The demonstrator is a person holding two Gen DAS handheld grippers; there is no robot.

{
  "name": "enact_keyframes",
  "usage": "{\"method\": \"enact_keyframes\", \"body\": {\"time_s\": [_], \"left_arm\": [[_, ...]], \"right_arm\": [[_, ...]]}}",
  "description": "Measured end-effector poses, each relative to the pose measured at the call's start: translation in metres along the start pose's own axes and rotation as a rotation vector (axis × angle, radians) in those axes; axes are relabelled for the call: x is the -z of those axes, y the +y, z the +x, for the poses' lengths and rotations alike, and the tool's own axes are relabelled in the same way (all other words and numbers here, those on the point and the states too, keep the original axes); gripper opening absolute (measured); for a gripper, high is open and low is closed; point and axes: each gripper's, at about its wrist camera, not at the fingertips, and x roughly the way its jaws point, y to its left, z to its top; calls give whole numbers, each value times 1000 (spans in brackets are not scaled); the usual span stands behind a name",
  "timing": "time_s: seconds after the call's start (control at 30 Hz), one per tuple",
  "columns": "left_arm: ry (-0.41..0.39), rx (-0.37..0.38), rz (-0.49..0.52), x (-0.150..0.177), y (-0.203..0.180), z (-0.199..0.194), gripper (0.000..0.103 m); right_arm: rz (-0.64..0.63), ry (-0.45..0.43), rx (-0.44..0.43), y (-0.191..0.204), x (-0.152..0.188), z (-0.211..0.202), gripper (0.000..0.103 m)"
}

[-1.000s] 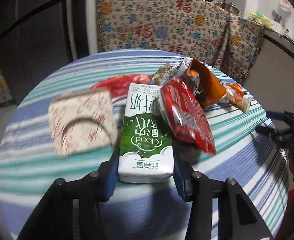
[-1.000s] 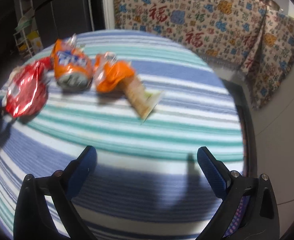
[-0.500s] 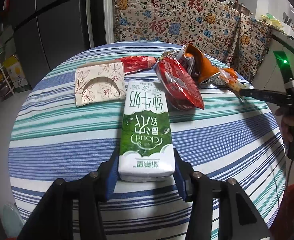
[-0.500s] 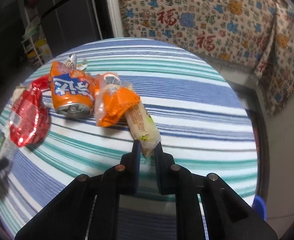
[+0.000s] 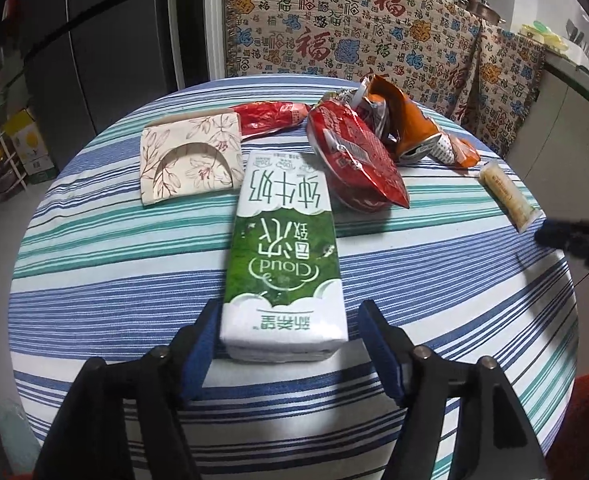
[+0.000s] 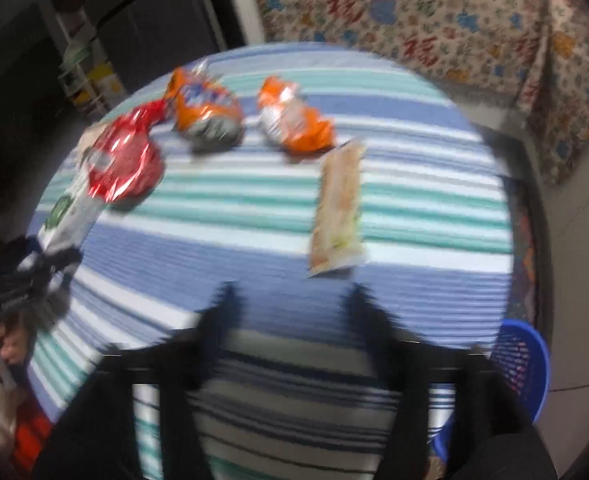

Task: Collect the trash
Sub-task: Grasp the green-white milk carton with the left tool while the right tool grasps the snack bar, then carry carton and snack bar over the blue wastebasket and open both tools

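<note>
A green and white milk carton (image 5: 282, 248) lies flat on the striped round table (image 5: 134, 280). My left gripper (image 5: 290, 320) straddles its near end; its jaws are opening and the right pad stands clear of the carton. Beyond it lie a red snack bag (image 5: 354, 164), a crushed orange can (image 5: 406, 124) and an orange wrapper (image 5: 454, 152). In the blurred right wrist view a tan snack wrapper (image 6: 338, 208) lies just ahead of my right gripper (image 6: 294, 300). Its jaws are opening with nothing between them.
A flattened floral box (image 5: 190, 160) and a red wrapper (image 5: 270, 116) lie at the far left of the table. A blue mesh basket (image 6: 522, 364) stands on the floor by the table's right edge. A patterned cloth hangs behind.
My left jaws have widened off the milk carton. My right gripper, shut at the tan wrapper's tip half a second ago, has pulled back and opened; the wrapper now lies apart from the orange wrapper.
</note>
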Motion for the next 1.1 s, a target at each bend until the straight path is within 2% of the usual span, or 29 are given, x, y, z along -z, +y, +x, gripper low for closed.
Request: {"method": "enact_keyframes", "body": {"time_s": [0.13, 0.27, 0.37, 0.4, 0.43, 0.47, 0.5, 0.73, 0.93, 1.1], "left_arm": [[5, 8, -11, -6, 2, 3, 71], [-12, 14, -1, -19, 4, -3, 71], [24, 17, 21, -27, 4, 4, 71], [27, 10, 18, -29, 5, 7, 71], [27, 3, 14, -30, 6, 8, 71], [22, -6, 4, -30, 8, 9, 64], [20, -5, -2, -30, 10, 8, 46], [5, 0, -30, -24, 21, -9, 46], [-69, -4, -42, -24, 19, -49, 46], [-93, 68, -25, -29, -11, -64, 46]], "right_arm": [[7, -51, 60, -8, -19, 3, 74], [19, -15, 54, -9, -36, 26, 72], [27, -2, 64, -7, -44, 38, 67], [26, 0, 68, -6, -47, 42, 60], [26, 6, 74, -6, -49, 45, 39], [26, 14, 78, -6, -49, 48, 25], [26, 18, 88, -7, -49, 48, 19], [53, -31, 11, -11, -35, 15, 15], [61, -64, -22, -16, -13, -14, 15], [82, -94, -8, -30, -1, -32, 16]]}}
